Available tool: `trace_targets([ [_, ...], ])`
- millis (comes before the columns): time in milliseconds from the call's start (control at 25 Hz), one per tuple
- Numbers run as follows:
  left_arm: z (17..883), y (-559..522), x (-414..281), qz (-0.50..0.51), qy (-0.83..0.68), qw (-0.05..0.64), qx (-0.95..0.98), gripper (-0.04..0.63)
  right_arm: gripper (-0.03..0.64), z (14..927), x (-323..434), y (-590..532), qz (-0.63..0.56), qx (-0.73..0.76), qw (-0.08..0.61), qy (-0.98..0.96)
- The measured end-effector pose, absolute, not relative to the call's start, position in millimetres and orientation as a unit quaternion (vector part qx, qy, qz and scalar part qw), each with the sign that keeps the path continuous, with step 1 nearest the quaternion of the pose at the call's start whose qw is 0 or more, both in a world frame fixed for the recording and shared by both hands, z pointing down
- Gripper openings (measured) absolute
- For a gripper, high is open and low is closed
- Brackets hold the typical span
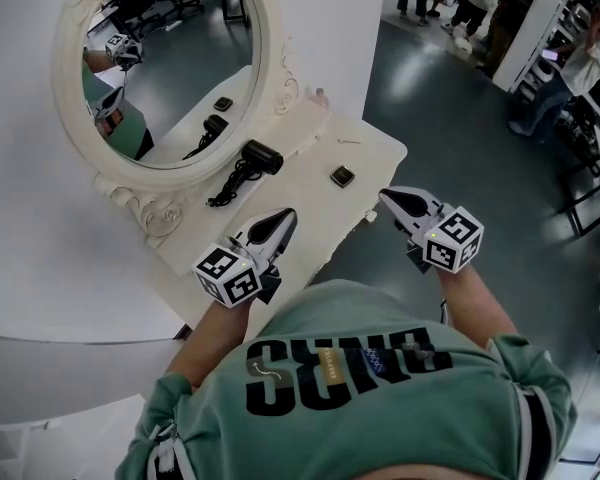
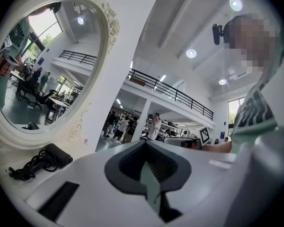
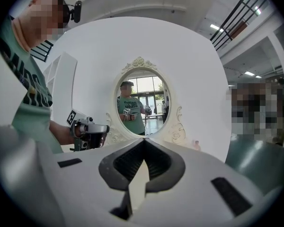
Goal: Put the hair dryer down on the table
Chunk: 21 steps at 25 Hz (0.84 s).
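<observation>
Biggest thing here is the dark grey floor [image 1: 460, 128]. It takes up the whole right side of the head view, with loads of free room there, and people are standing way off at the top edge.

Next is the white table [image 1: 375, 153], pushed against a white wall and running diagonally. Its long front edge faces the person and a rounded corner sticks out toward the floor. The oval mirror [image 1: 170, 58] in its curly white frame stands along the back and takes that whole side.

The hair dryer [image 1: 255, 158] is lying flat on the tabletop just in front of the mirror's base. Its black cord is bunched up on the left, and nothing is touching it. There's a bare strip of tabletop between it and the front edge.

The left gripper [image 1: 286, 214] hangs over that front edge, pointing at the dryer but well short of it. Its jaws are pressed together with nothing in them. The right gripper [image 1: 384, 196] is off the table, over the floor just past the edge, also closed up and empty.

Smallest bit is a little dark square thing [image 1: 342, 176] sitting alone on the tabletop, right of the dryer, between the two gripper tips.
</observation>
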State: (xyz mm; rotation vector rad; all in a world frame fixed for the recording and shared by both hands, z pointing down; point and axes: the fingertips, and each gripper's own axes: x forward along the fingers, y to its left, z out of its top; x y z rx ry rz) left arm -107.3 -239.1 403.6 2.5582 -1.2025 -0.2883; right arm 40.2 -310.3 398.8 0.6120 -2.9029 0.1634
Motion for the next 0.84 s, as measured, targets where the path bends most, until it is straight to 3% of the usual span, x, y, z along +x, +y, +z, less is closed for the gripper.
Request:
trace_targets([
  [840,405.8,-233.9,-107.9,-0.093,-0.417,0.159,0.89,0.011,-0.006,401.1,34.9,-303.1,0.054,0.191,0.093,-0.976],
])
